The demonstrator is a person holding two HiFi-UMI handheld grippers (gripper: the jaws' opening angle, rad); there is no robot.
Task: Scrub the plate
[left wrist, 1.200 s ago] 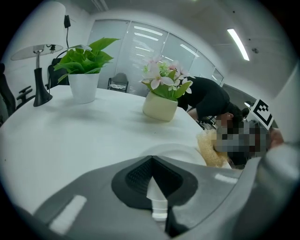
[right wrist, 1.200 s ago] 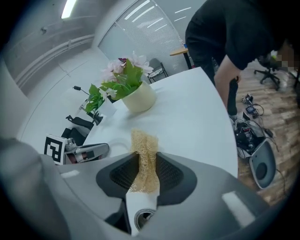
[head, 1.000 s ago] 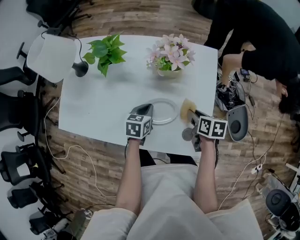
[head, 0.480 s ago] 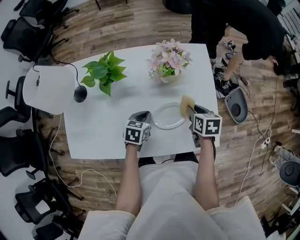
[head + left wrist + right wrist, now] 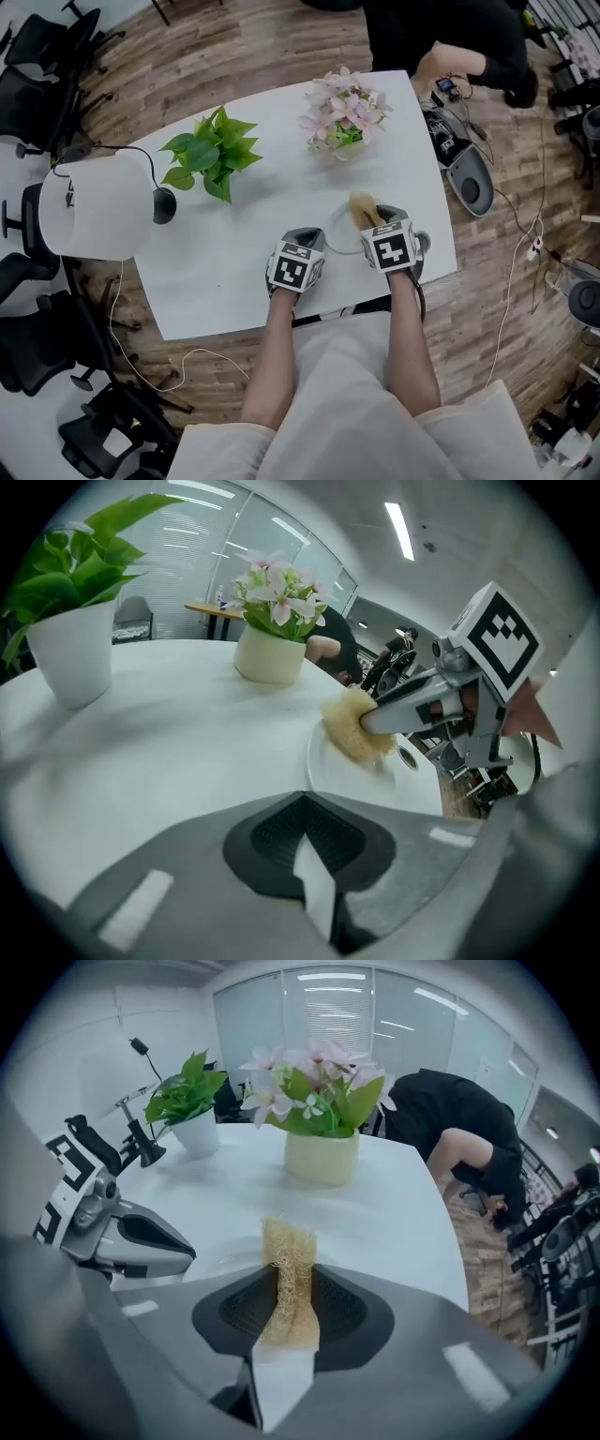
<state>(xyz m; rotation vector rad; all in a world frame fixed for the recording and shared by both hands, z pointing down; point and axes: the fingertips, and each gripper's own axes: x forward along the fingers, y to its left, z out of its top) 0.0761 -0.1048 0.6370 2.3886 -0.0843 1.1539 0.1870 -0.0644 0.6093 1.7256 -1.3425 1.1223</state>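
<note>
A white plate (image 5: 339, 240) lies near the front edge of the white table (image 5: 225, 253), partly hidden by both grippers. My right gripper (image 5: 371, 221) is shut on a tan loofah sponge (image 5: 362, 208), whose tip rests on the right part of the plate (image 5: 375, 782). In the right gripper view the sponge (image 5: 289, 1274) stands upright between the jaws of the right gripper (image 5: 289, 1290). My left gripper (image 5: 312, 234) is shut with nothing between its jaws, its tip (image 5: 305, 803) right at the plate's left rim. Whether it touches the rim I cannot tell.
A green potted plant (image 5: 211, 155) and a pot of pink flowers (image 5: 342, 111) stand at the back of the table. A white lamp shade (image 5: 94, 206) hangs over the left edge. A person in black (image 5: 441, 33) bends over gear on the floor at the right. Office chairs (image 5: 37, 84) stand left.
My right gripper has carried the sponge leftwards from beside the plate onto its right part. The left gripper has closed in on the plate's left rim. The head camera has shifted.
</note>
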